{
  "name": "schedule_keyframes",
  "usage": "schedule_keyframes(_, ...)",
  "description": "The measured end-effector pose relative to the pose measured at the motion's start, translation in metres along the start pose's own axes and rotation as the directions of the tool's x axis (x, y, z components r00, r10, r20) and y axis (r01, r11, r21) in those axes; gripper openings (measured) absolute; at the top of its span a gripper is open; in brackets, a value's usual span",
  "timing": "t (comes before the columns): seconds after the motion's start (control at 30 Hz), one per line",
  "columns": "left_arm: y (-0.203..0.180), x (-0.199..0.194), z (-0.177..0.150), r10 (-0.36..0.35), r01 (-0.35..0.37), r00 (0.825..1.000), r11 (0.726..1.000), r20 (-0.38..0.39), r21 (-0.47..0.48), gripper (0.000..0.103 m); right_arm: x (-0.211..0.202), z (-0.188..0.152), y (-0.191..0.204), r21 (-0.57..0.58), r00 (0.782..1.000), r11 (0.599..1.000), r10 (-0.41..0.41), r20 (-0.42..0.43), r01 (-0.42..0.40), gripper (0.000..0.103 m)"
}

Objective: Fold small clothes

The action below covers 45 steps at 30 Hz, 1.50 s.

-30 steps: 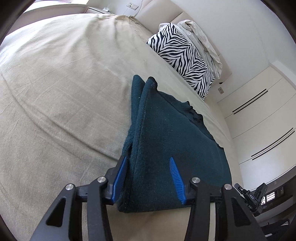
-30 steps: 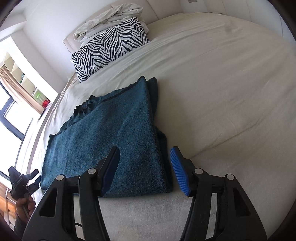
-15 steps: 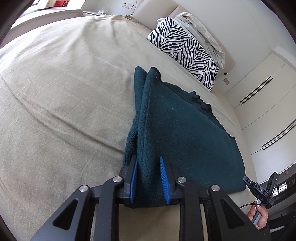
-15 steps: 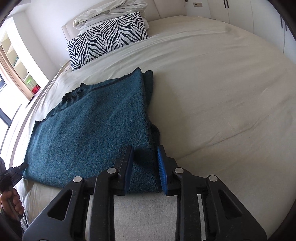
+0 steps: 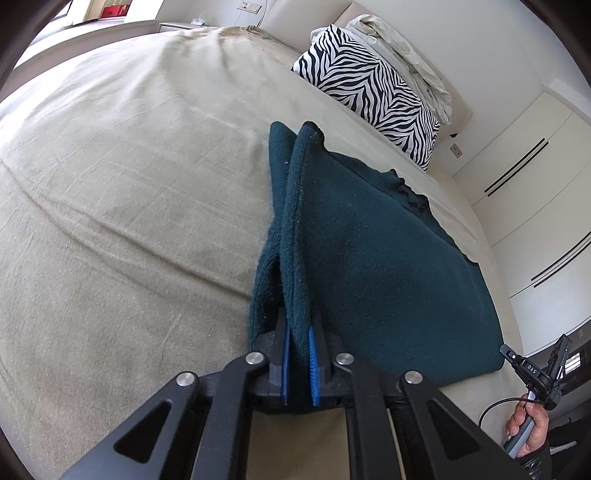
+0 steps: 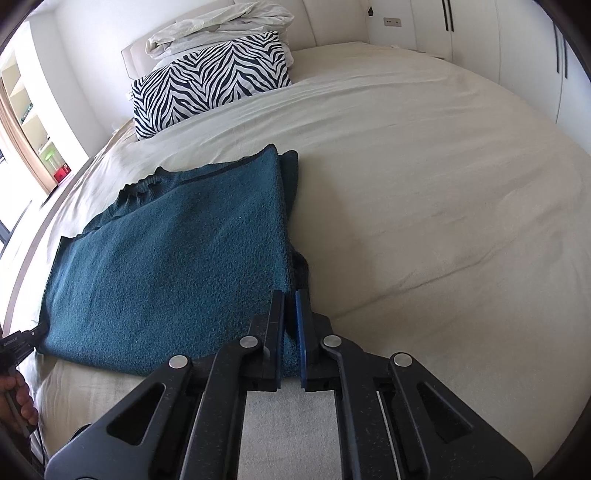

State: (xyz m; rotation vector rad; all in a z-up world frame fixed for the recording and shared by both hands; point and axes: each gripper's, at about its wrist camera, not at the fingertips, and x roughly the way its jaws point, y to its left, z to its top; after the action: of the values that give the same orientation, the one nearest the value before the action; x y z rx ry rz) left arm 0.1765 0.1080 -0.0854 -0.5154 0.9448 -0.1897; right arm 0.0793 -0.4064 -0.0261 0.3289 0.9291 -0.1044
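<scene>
A dark teal knitted garment (image 5: 369,258) lies partly folded on the beige bed (image 5: 129,184). My left gripper (image 5: 298,363) is shut on its near left corner, pinching the folded edge between the blue pads. In the right wrist view the same garment (image 6: 177,266) spreads to the left, and my right gripper (image 6: 290,332) is shut on its near right corner. The neckline lies at the far side, toward the pillow.
A zebra-striped pillow (image 5: 369,96) (image 6: 210,81) with a crumpled white duvet (image 6: 221,26) behind it sits at the headboard. White wardrobe doors (image 5: 535,184) stand beside the bed. The bed sheet (image 6: 424,184) stretches wide to the right.
Both grippers were open around the garment's near corners a second ago. They have closed on the fabric and now pinch it.
</scene>
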Motion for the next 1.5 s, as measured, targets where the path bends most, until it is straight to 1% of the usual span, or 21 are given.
schedule_keyframes(0.3, 0.006, -0.001, -0.007, -0.013, 0.013, 1.000, 1.000, -0.005, -0.001, 0.009, 0.012, -0.015, -0.018, 0.082, 0.999, 0.996, 0.046, -0.021, -0.044, 0.005)
schedule_keyframes(0.5, 0.010, -0.004, -0.012, -0.028, 0.028, 1.000, 0.999, -0.002, -0.026, 0.009, 0.018, -0.018, -0.018, 0.072, 0.998, 0.996, 0.055, -0.034, -0.052, 0.005)
schedule_keyframes(0.7, 0.012, -0.006, -0.015, -0.031, 0.031, 1.000, 0.999, 0.003, -0.037, 0.009, 0.015, -0.018, -0.019, 0.078, 0.997, 0.995, 0.069, -0.025, -0.067, 0.006)
schedule_keyframes(0.8, 0.013, -0.005, -0.014, -0.036, 0.036, 0.999, 0.998, 0.002, -0.047, 0.010, 0.015, -0.017, -0.018, 0.079, 0.997, 0.995, 0.065, -0.034, -0.062, 0.008)
schedule_keyframes(0.87, 0.015, -0.007, -0.012, -0.049, 0.049, 0.999, 0.996, 0.002, -0.069, 0.012, 0.011, -0.015, -0.020, 0.100, 0.998, 0.994, 0.054, -0.032, -0.051, 0.015)
schedule_keyframes(0.9, 0.017, -0.011, -0.011, -0.053, 0.053, 0.999, 0.995, 0.006, -0.081, 0.013, 0.006, -0.013, -0.021, 0.109, 0.999, 0.993, 0.051, -0.018, -0.048, 0.021)
schedule_keyframes(0.97, 0.016, -0.020, -0.010, -0.037, 0.038, 0.999, 0.995, 0.016, -0.093, 0.018, -0.005, -0.009, -0.020, 0.118, 0.999, 0.992, 0.028, 0.025, -0.031, 0.037)
schedule_keyframes(1.0, 0.013, -0.027, -0.008, -0.019, 0.022, 0.999, 0.996, 0.034, -0.091, 0.021, -0.013, -0.006, -0.019, 0.124, 0.998, 0.992, 0.024, 0.056, -0.030, 0.056)
schedule_keyframes(1.03, 0.008, -0.035, -0.005, 0.005, 0.000, 0.998, 0.997, 0.059, -0.075, 0.025, -0.020, -0.002, -0.018, 0.129, 0.995, 0.990, 0.036, 0.092, -0.048, 0.063)
schedule_keyframes(1.07, 0.001, -0.042, -0.001, 0.030, -0.026, 0.996, 0.999, 0.087, -0.048, 0.026, -0.025, 0.002, -0.014, 0.120, 0.993, 0.991, 0.048, 0.111, -0.062, 0.063)
schedule_keyframes(1.1, -0.008, -0.047, 0.004, 0.052, -0.051, 0.993, 0.999, 0.108, -0.014, 0.028, -0.027, 0.008, -0.007, 0.097, 0.993, 0.994, 0.039, 0.114, -0.050, 0.063)
schedule_keyframes(1.13, -0.018, -0.049, 0.010, 0.073, -0.076, 0.990, 0.997, 0.123, 0.017, 0.034, -0.028, 0.014, 0.001, 0.078, 0.993, 0.996, 0.028, 0.116, -0.038, 0.063)
schedule_keyframes(1.17, -0.029, -0.049, 0.015, 0.082, -0.089, 0.987, 0.995, 0.137, 0.046, 0.038, -0.026, 0.020, 0.008, 0.074, 0.992, 0.995, 0.058, 0.115, -0.067, 0.063)
schedule_keyframes(1.2, -0.041, -0.046, 0.022, 0.081, -0.095, 0.986, 0.992, 0.146, 0.089, 0.045, -0.021, 0.027, 0.016, 0.078, 0.987, 0.988, 0.128, 0.099, -0.136, 0.063)
schedule_keyframes(1.23, -0.056, -0.039, 0.029, 0.088, -0.110, 0.985, 0.983, 0.148, 0.146, 0.047, -0.015, 0.034, 0.026, 0.081, 0.976, 0.974, 0.204, 0.075, -0.209, 0.063)
schedule_keyframes(1.3, -0.085, -0.018, 0.042, 0.117, -0.154, 0.981, 0.954, 0.154, 0.256, 0.048, 0.001, 0.049, 0.052, 0.071, 0.954, 0.952, 0.297, 0.043, -0.299, 0.063)
schedule_keyframes(1.37, -0.106, 0.006, 0.057, 0.146, -0.192, 0.976, 0.928, 0.162, 0.319, 0.053, 0.022, 0.063, 0.082, 0.055, 0.918, 0.917, 0.396, -0.003, -0.395, 0.063)
schedule_keyframes(1.4, -0.113, 0.019, 0.064, 0.161, -0.208, 0.973, 0.919, 0.163, 0.334, 0.053, 0.034, 0.069, 0.095, 0.059, 0.905, 0.904, 0.425, -0.025, -0.423, 0.063)
schedule_keyframes(1.43, -0.117, 0.030, 0.071, 0.176, -0.227, 0.969, 0.909, 0.173, 0.350, 0.053, 0.045, 0.074, 0.107, 0.063, 0.896, 0.896, 0.441, -0.039, -0.439, 0.063)
schedule_keyframes(1.47, -0.122, 0.041, 0.076, 0.205, -0.261, 0.961, 0.894, 0.186, 0.365, 0.053, 0.058, 0.079, 0.121, 0.069, 0.881, 0.883, 0.469, -0.060, -0.465, 0.063)
schedule_keyframes(1.5, -0.125, 0.054, 0.081, 0.241, -0.301, 0.950, 0.875, 0.198, 0.380, 0.053, 0.073, 0.081, 0.134, 0.088, 0.860, 0.864, 0.502, -0.088, -0.495, 0.062)
